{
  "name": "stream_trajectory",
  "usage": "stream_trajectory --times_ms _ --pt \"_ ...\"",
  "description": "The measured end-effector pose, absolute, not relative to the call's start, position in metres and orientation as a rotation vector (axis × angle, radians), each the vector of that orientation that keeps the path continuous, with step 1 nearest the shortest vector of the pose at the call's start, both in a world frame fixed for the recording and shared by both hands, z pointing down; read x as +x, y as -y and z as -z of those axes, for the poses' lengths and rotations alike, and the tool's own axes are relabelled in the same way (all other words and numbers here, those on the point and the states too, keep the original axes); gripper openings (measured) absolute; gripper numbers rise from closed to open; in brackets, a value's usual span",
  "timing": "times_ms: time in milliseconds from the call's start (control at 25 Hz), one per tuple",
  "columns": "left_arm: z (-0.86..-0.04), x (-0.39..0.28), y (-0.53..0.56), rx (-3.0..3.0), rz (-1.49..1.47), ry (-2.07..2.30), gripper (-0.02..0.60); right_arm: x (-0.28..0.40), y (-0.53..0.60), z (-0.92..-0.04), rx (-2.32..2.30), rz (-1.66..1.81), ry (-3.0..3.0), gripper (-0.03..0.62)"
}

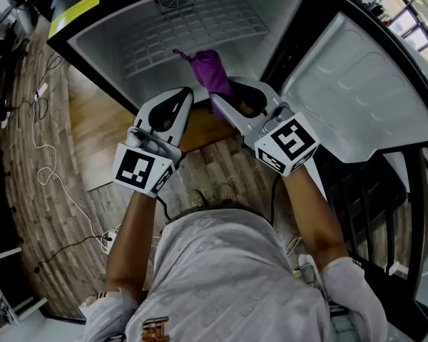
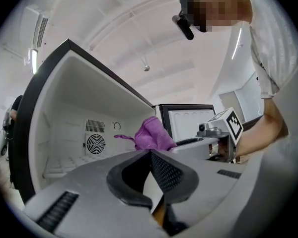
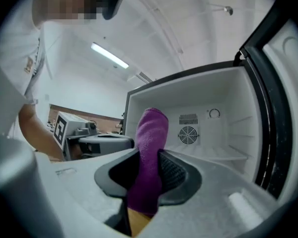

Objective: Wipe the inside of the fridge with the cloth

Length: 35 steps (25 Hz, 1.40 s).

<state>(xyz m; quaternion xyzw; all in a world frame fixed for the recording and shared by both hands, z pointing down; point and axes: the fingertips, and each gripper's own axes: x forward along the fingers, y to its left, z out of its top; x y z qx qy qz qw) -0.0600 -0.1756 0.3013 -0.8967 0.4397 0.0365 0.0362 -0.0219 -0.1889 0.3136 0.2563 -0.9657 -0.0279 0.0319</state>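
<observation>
The small fridge point(image 1: 164, 45) stands open in front of me, its white inside bare, with a wire shelf and a round fan point(image 2: 95, 144) on the back wall. A purple cloth point(image 1: 211, 70) sticks up out of my right gripper point(image 1: 225, 97), which is shut on it just outside the fridge opening. In the right gripper view the cloth point(image 3: 150, 148) fills the gap between the jaws, and the fridge cavity point(image 3: 213, 133) lies ahead. My left gripper point(image 1: 186, 91) hovers beside it at the fridge's front edge, jaws shut with nothing between them point(image 2: 150, 152).
The fridge door point(image 1: 357, 98) is swung wide open to the right, white inner liner facing me. White cables point(image 1: 50, 177) trail over the wood floor on the left. A dark metal frame point(image 1: 374, 212) stands at right, below the door.
</observation>
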Motion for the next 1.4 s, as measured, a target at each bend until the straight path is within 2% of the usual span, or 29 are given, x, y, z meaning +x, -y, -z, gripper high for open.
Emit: stream_trajectory --times_ms 480,1400 --pt "-0.279 -0.055 0.155 -2.706 -0.128 -1.335 0.000 -0.026 0.162 -0.282 0.707 0.195 3.183 0.109" --pt "-0.281 -0.052 0.144 -2.700 -0.134 -1.362 0.000 -0.025 0.149 -0.287 0.705 0.212 3.176 0.104"
